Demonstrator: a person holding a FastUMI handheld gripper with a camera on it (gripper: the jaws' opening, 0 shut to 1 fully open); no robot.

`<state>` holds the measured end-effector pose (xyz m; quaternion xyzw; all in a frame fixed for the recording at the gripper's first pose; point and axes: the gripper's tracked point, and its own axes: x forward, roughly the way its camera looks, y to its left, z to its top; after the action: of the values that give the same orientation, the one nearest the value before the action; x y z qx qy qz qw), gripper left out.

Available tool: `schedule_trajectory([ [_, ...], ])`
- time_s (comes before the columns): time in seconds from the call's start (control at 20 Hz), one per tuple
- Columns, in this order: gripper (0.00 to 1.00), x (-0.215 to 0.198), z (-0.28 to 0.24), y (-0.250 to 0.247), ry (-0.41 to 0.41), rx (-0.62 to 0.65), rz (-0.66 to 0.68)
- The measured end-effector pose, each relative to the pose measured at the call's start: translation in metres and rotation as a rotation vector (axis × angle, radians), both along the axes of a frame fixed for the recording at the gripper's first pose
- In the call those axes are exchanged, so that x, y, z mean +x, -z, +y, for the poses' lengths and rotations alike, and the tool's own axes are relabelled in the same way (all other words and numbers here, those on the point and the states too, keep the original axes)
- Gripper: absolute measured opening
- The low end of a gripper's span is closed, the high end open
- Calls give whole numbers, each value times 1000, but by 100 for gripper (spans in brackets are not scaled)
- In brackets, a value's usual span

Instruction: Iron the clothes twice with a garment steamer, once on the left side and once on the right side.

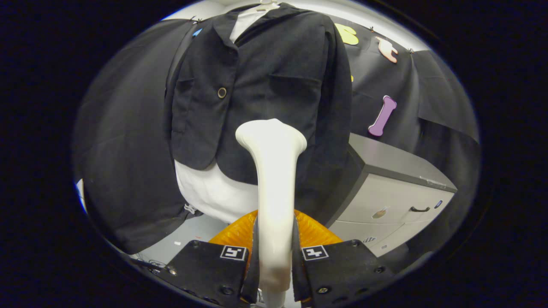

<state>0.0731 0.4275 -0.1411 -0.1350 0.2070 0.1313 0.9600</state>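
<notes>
White garment steamer point(274, 179) held upright at frame centre, handle clamped between both fingers of gripper point(274, 261) at bottom. Steamer head set against lower front of black jacket point(265, 85), hung over white shirt point(214, 192) in upper centre. Grey drawer cabinet point(389, 192) at right, closed. Orange object point(314, 231) behind fingers.

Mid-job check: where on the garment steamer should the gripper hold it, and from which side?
Hold the garment steamer by its narrow white handle shaft, coming from behind, below its flared head. The gripper has it that way now: one finger presses each side of the shaft, and the wide head points forward at the black jacket. The slim, straight shaft fits between the fingers; the head would probably be too broad.
</notes>
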Motion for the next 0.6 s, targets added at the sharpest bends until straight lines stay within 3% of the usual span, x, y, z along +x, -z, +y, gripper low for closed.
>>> schedule_trajectory([
  [0.6,34,-24,-5,60,46,-85,102],
])
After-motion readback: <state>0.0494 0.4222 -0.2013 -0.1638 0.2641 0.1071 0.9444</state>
